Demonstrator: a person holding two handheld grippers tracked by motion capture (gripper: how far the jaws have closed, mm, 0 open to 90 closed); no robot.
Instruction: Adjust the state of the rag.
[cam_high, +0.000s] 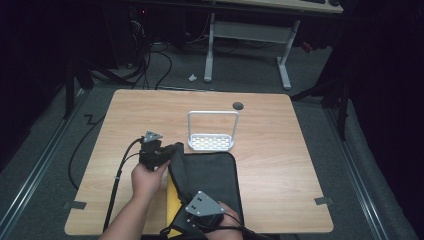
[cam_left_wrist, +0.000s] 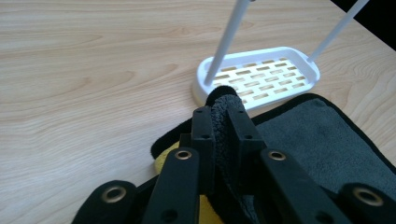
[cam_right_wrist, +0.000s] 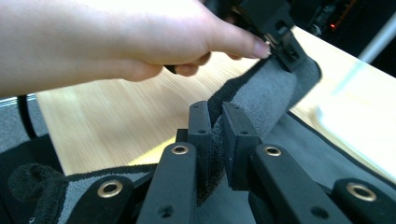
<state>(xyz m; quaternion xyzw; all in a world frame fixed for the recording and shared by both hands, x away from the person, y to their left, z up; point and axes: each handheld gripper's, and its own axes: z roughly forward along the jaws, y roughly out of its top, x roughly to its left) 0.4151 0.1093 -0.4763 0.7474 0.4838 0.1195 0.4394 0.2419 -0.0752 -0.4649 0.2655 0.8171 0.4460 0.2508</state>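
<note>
Clamping a fold of dark grey cloth (cam_high: 210, 175) between its jaws, the left gripper (cam_high: 172, 149) hangs just above the worktop (cam_high: 280, 150) near the middle, with the person's left hand (cam_high: 147, 179) wrapped around its body. In the left gripper view the pinched edge of the cloth bulges up past the jaw tips, just short of a white slotted rack (cam_left_wrist: 261, 79) with a tall wire handle. The right gripper (cam_right_wrist: 215, 135) is likewise shut on the same cloth's black-bound edge, close to the near rim of the worktop; the right hand (cam_high: 225, 217) holds it there. Between the two grips the edge of the cloth is lifted, while the rest lies flat on the worktop, right of the left gripper and touching the rack's near side. Something yellow (cam_high: 172, 200) shows beneath the lifted edge.
</note>
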